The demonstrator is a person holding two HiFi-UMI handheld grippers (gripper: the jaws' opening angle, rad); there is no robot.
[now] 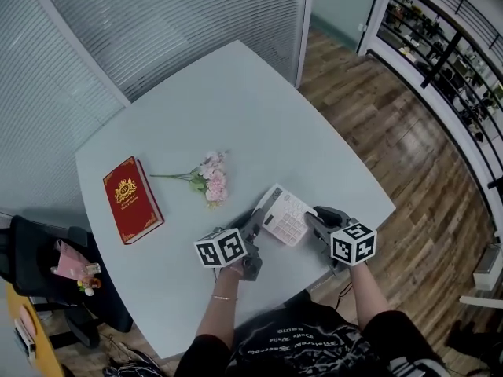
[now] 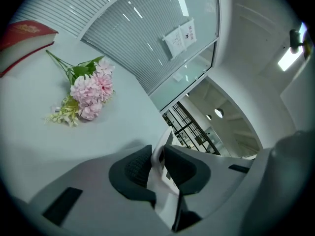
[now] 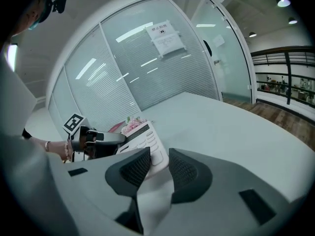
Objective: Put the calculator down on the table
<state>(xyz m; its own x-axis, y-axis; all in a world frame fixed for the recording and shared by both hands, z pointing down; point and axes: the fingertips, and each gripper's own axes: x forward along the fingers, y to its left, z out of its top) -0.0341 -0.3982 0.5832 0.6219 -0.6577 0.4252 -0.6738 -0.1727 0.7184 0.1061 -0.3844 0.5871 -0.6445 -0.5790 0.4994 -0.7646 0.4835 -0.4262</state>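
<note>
A white calculator [image 1: 284, 215] hangs just above the near part of the pale table [image 1: 236, 108], held from both sides. My left gripper [image 1: 255, 225] is shut on its left edge; in the left gripper view the thin white edge of the calculator [image 2: 158, 161] runs between the dark pads [image 2: 133, 173]. My right gripper [image 1: 314, 220] is shut on the right side. In the right gripper view the calculator [image 3: 145, 141] shows its keys, one corner pinched between the fingers [image 3: 132, 170], and the left gripper [image 3: 96, 137] holds the far end.
A red book [image 1: 131, 199] lies at the table's left, with a sprig of pink flowers [image 1: 211, 181] between it and the calculator. A dark chair with a bag [image 1: 55, 273] stands beside the table at lower left. Ribbed glass walls stand behind; wood floor lies to the right.
</note>
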